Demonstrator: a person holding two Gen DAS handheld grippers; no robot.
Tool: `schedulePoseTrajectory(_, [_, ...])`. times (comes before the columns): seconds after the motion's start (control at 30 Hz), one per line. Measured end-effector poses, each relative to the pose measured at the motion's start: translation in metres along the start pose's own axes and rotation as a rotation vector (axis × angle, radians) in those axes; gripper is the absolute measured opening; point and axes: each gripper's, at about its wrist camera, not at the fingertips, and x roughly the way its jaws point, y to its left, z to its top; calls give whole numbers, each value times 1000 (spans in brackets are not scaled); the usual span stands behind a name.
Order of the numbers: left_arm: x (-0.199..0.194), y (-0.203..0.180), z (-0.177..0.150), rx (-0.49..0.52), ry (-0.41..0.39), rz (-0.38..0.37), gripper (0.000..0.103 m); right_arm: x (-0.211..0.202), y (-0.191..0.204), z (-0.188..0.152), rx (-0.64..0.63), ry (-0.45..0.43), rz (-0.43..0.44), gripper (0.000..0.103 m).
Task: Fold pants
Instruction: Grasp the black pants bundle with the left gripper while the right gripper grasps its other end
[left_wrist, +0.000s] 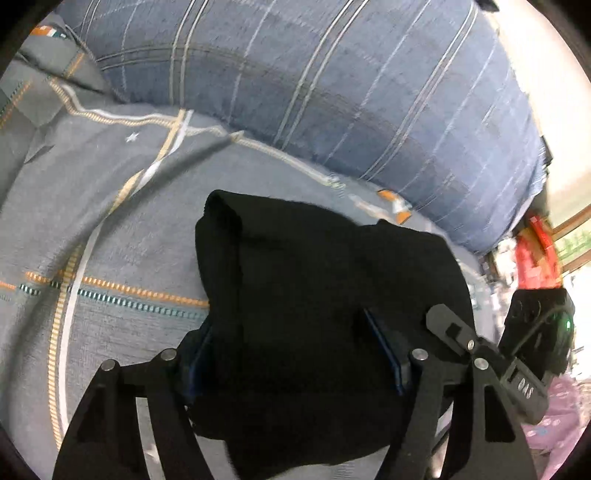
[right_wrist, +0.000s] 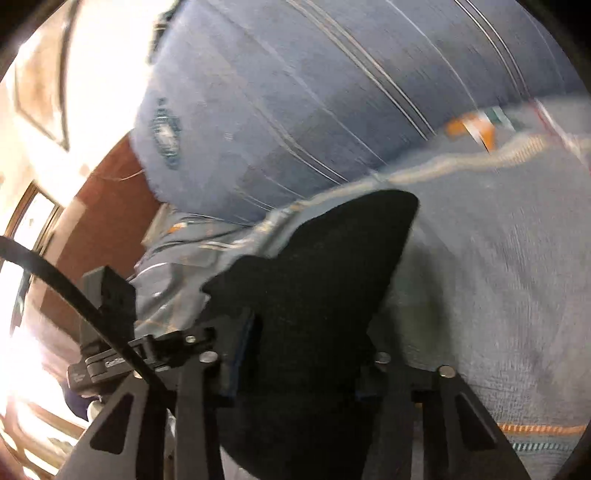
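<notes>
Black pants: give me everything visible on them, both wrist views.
The black pants are plain dark, soft, matte fabric with no visible pockets or seams. In the left wrist view they hang bunched between the left tongs, a rounded fold on top, over the grey patterned bedspread. In the right wrist view the right tongs hold another part, which rises to a blunt pointed flap. Both tongs seem to grip them; the picture is motion-blurred.

Grey patterned bedsheet (left_wrist: 110, 229) beneath a blue striped bolster (left_wrist: 332, 92).
</notes>
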Motion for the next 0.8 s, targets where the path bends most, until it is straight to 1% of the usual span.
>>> schedulePoseTrajectory(0.07, [2,-10,8,-3,-2,2,72,-13,16,4,-50,-34,-8,42])
schedulePoseTrajectory(0.13, [12,-12,15,-10,9,14,72,-21,23,7,-101,-70,-52,44])
schedulePoseTrajectory(0.17, [23,-12,17,-20,27,28,75,-23,22,8,-113,-83,-88,45])
schedulePoseTrajectory(0.2, [36,-10,18,-27,53,68,75,-23,18,9,-110,-87,-121,46])
schedulePoseTrajectory(0.23, [42,-9,18,-37,68,111,75,-21,11,10,-102,-93,-174,48])
schedulePoseTrajectory(0.27, [50,-1,17,-71,81,110,77,-15,4,9,-109,-94,-276,55])
schedulePoseTrajectory(0.3, [49,2,17,-94,74,83,77,-10,-3,8,-119,-79,-365,59])
schedulePoseTrajectory(0.33, [42,4,15,-109,65,60,76,-9,-6,9,-117,-66,-402,64])
schedulePoseTrajectory(0.4, [21,3,11,-97,31,23,75,-18,-10,8,-81,-89,-385,67])
schedulePoseTrajectory(0.47, [-4,-3,9,-63,-30,11,75,-35,-4,8,-90,-158,-414,73])
schedulePoseTrajectory(0.5, [-16,-8,10,-43,-69,5,76,-44,0,8,-99,-206,-430,76])
schedulePoseTrajectory(0.53, [-24,-14,11,-22,-97,0,76,-54,5,8,-103,-273,-446,82])
schedulePoseTrajectory(0.57, [-26,-20,15,2,-111,-3,78,-58,8,8,-102,-301,-440,85])
schedulePoseTrajectory(0.6, [-25,-26,18,27,-115,-2,79,-61,10,8,-101,-314,-419,85])
schedulePoseTrajectory(0.67, [-10,-30,25,31,-99,13,79,-57,10,10,-96,-293,-329,85])
schedulePoseTrajectory(0.73, [16,-24,33,9,-54,23,79,-44,6,12,-78,-228,-216,85])
schedulePoseTrajectory(0.77, [29,-15,32,-14,-30,50,79,-37,1,11,-61,-198,-184,85])
schedulePoseTrajectory(0.8, [45,-1,31,-46,-1,83,79,-29,-4,11,-51,-182,-177,86])
